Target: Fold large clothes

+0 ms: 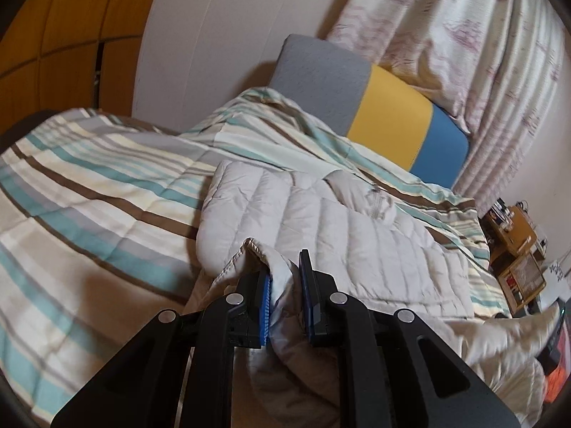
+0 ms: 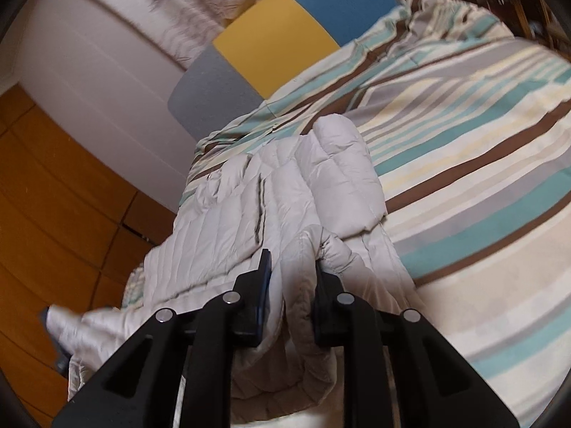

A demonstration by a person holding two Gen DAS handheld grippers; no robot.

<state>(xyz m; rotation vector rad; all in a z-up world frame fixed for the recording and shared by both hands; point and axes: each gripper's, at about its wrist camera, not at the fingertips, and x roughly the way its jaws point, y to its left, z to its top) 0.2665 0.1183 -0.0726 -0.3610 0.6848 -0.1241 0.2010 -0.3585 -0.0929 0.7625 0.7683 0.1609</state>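
Note:
A pale grey quilted puffer jacket (image 1: 321, 214) lies on the striped bedspread (image 1: 89, 185). My left gripper (image 1: 284, 278) is shut on a bunched edge of the jacket, lifted just above the bed. In the right wrist view the same jacket (image 2: 285, 185) lies partly folded, its dark zipper line showing. My right gripper (image 2: 291, 278) is shut on another thick fold of the jacket. The cloth between each pair of jaws hides how far they close.
A grey, yellow and blue headboard cushion (image 1: 385, 114) stands at the bed's far end, under patterned curtains (image 1: 464, 35). A white wall (image 1: 214, 18) and wooden wardrobe (image 1: 71, 18) are on the left. A cluttered wooden shelf (image 1: 517, 249) stands at the right.

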